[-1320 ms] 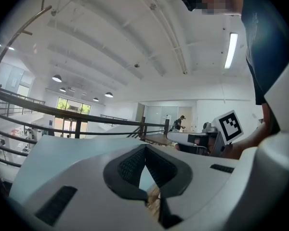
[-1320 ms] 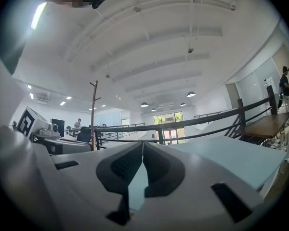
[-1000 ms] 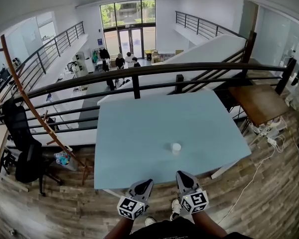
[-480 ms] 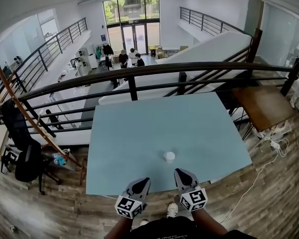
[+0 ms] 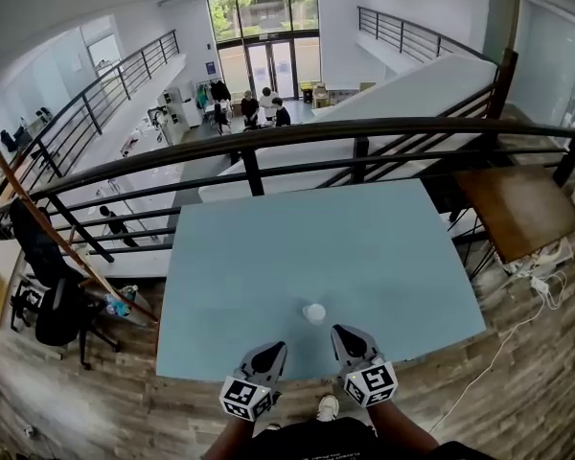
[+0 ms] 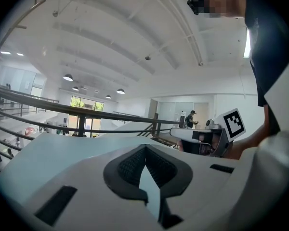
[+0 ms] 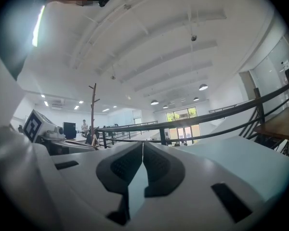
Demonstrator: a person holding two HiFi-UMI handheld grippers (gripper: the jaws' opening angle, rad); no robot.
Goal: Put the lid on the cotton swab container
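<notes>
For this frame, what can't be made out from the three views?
- Container, head view: too small to tell whether its lid is on.
- Separate lid: none made out on the table; at this size one could be missed.
- Gripper views: container in neither; the shut left gripper and right gripper fill each lower frame.
</notes>
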